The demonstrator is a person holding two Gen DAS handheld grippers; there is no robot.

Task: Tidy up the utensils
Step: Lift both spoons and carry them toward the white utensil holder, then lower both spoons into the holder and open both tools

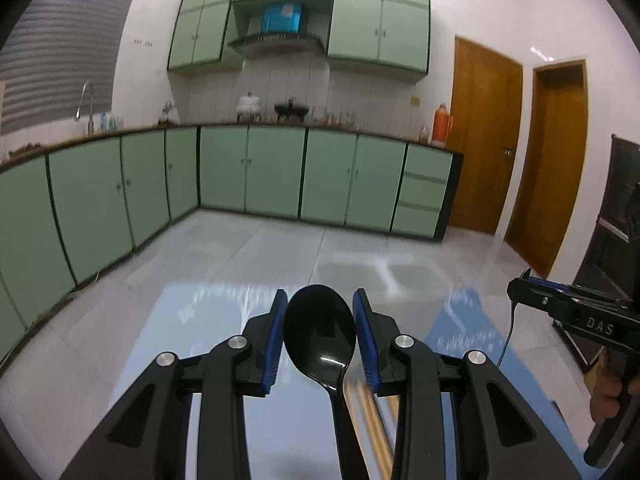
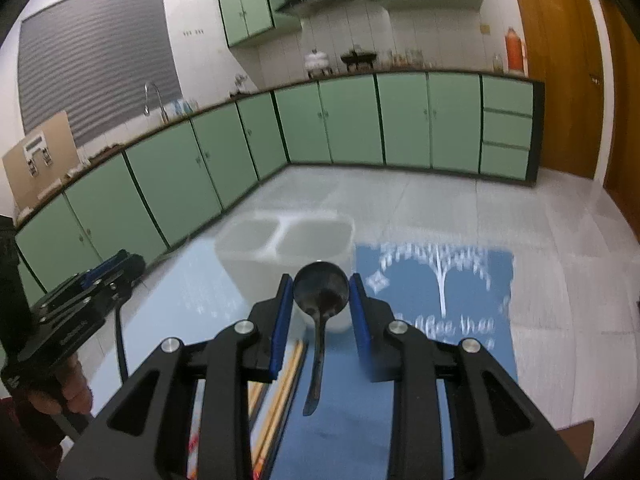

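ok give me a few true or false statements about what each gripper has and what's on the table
1. The left gripper holds a black spoon by its bowl. True.
2. The right gripper is empty. False: a dark spoon sits between its pads, handle hanging down.
3. A white two-compartment container stands on the table beyond the right gripper. True.
4. The container holds several forks. False: both compartments that show look empty, though the view is blurred.
5. The blue mat has white print on it. True.
6. Wooden chopsticks stand upright in the container. False: they lie on the table below the right gripper.
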